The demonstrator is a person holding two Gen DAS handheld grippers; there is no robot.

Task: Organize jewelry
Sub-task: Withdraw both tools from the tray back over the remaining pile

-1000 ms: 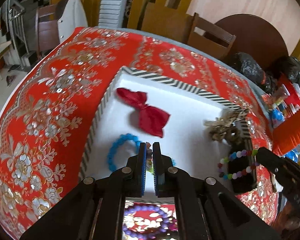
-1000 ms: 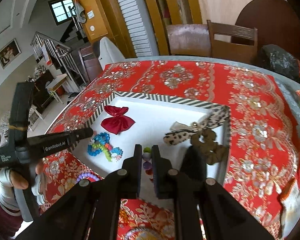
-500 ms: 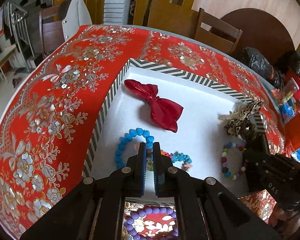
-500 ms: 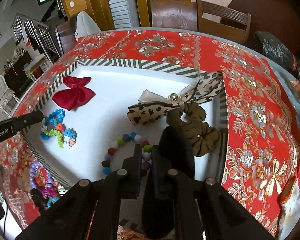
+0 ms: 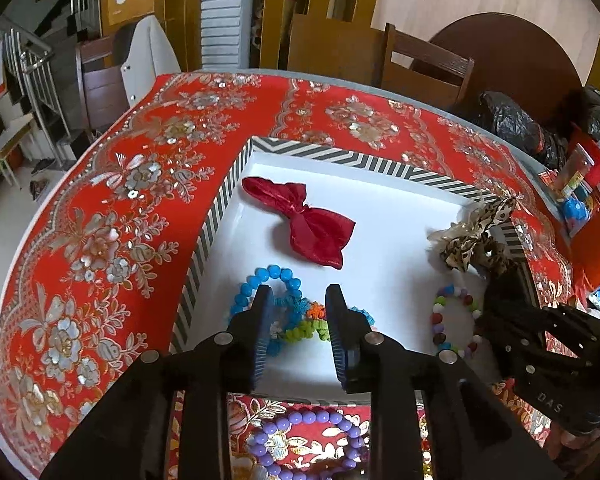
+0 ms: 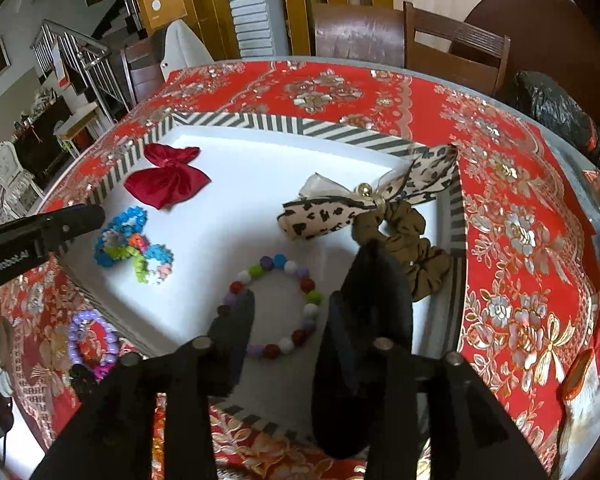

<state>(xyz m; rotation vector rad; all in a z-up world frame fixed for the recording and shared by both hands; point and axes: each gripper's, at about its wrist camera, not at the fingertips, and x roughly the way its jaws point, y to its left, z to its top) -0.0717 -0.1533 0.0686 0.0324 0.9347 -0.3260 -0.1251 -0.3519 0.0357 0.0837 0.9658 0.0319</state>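
White tray floor (image 5: 396, 236), striped rim, on the red-clothed table (image 5: 100, 220); I report left to right. My left gripper (image 5: 298, 332) was clamped a second ago; its fingers are now parting, with the cluster of blue and multicoloured elastic bands (image 5: 296, 320) lying loose on the tray between and beyond them, no pad pressing. Further back rests the red bow (image 5: 312, 224). My right gripper (image 6: 286, 332) shows the same change: fingers are spreading, and the multicoloured bead bracelet (image 6: 276, 304) that they pinched before lies flat on the tray below them, released. Right of it sit the leopard-print bow (image 6: 340, 208) and the brown scrunchie (image 6: 412, 248) at the tray's edge. I judge both pieces delivered. A purple bead bracelet (image 5: 308, 444) remains on the cloth just outside the near rim, a likely next pick.
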